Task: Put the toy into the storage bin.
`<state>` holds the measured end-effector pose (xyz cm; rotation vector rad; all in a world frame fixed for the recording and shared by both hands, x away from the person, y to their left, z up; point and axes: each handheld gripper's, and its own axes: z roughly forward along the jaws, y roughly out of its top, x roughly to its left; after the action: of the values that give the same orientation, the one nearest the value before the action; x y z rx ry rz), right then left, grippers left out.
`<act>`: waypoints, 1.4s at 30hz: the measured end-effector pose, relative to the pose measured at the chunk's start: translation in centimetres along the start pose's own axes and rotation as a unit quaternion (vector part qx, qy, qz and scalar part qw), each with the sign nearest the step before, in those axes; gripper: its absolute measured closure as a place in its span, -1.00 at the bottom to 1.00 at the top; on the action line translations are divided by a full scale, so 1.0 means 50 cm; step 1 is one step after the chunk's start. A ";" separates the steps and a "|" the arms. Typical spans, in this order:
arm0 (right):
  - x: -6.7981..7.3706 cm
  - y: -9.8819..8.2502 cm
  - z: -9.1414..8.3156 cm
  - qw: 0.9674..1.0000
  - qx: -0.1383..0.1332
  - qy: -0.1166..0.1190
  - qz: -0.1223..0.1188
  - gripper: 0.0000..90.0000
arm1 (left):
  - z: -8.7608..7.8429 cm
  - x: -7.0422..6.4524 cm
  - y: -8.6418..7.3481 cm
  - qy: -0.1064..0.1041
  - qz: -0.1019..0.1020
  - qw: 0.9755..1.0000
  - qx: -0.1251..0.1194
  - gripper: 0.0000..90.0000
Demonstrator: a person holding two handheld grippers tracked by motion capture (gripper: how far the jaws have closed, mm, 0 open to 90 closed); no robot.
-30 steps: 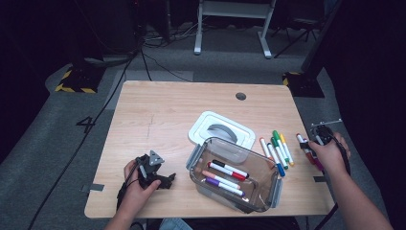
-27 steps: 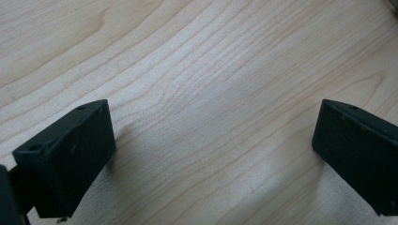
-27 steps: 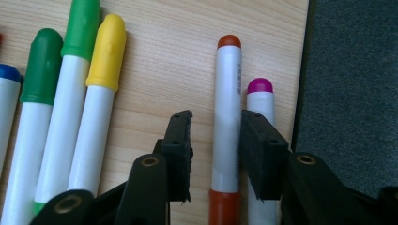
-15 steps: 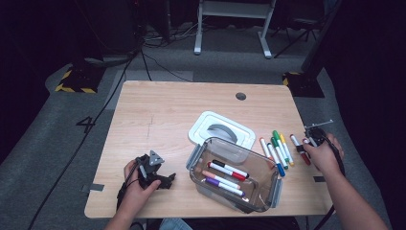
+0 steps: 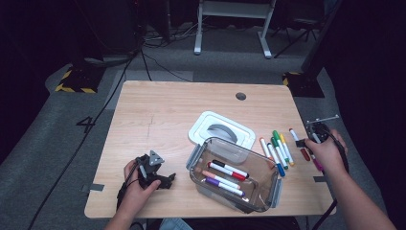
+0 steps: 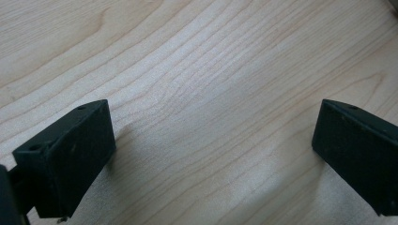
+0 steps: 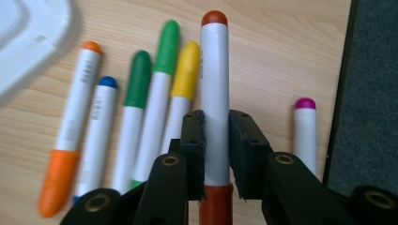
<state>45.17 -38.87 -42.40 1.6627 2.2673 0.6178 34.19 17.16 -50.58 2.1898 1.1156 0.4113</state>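
two hand-held grippers work this counter (image 5: 158, 120), and each is placed for a plain reason. the right hand-held gripper (image 7: 216, 136) has its jaws clamped on the white barrel of a red-capped marker (image 7: 215, 84), pads pressing either side just above the darker red cap at the near end; gripping close to one end probably lets the pen hang free for lowering into the clear container (image 5: 234, 175). in the high view the right hand-held gripper (image 5: 306, 143) sits at the counter's right edge, beside the row of loose markers (image 5: 277, 151), with a magenta marker (image 7: 305, 126) lying just beside the held one, nearer the edge. the container holds three markers (image 5: 225, 177) and stands open with its side clips folded out, its white lid (image 5: 220, 129) parked just behind it, touching or nearly so, which keeps the mouth free for dropping pens in. the left hand-held gripper (image 5: 160, 178) rests near the counter's front left corner, well apart from the pens, jaws wide apart over bare wood with nothing between them; it seems to be waiting, out of the way

against the earlier frames, the right jaws have just been closing, and the red marker now stands between them, gripped. the right hand has shifted inward from the outer edge toward the row of pens and looks a little raised, so the marker seems to be coming off the wood. the left hand and the container lie as before
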 end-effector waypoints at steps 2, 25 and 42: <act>0.014 0.008 -0.019 1.000 -0.009 0.011 -0.006 0.71 | 0.000 0.000 0.000 0.000 0.000 1.000 0.000 -1.00; 0.256 0.054 -0.191 0.979 -0.049 0.131 -0.147 0.71 | 0.000 0.000 0.000 0.000 0.000 1.000 0.000 -1.00; 0.434 0.024 -0.204 0.945 -0.009 0.219 -0.242 0.71 | 0.000 0.000 0.000 0.000 0.000 1.000 0.000 -1.00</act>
<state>34.90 -19.80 -32.06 0.9519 2.8209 0.9437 34.19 17.16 -50.58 2.1904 1.1154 0.4112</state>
